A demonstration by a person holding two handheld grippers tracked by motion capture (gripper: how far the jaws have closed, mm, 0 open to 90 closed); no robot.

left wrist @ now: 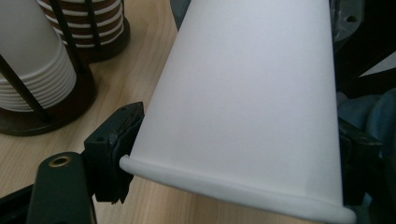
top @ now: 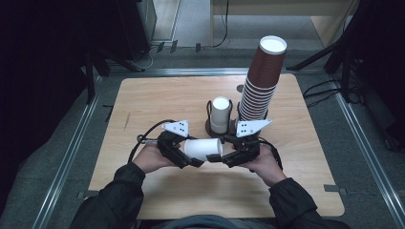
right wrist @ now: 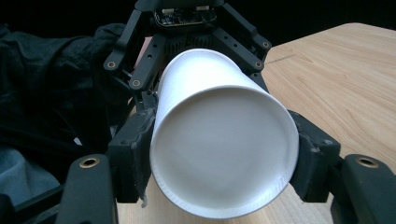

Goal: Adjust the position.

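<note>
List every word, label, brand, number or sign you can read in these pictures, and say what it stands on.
None: no readable text anywhere.
The white cup held on its side between the two grippers is plain.
The stack of brown cups shows stripes, no print.
The stack of white cups is blank.
The grey plates on the grippers bear dots, no letters.

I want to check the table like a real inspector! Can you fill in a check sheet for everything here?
Surface: wooden table, bare wood.
Job's things: white cup, lying sideways between both grippers.
Clutter: brown cup stack and white cup stack, each in a holder.
Grippers: left hand-held gripper and right hand-held gripper both clamp the cup.
Cables: black loop by the left hand.
Surroundings: dark floor, metal rails.
</note>
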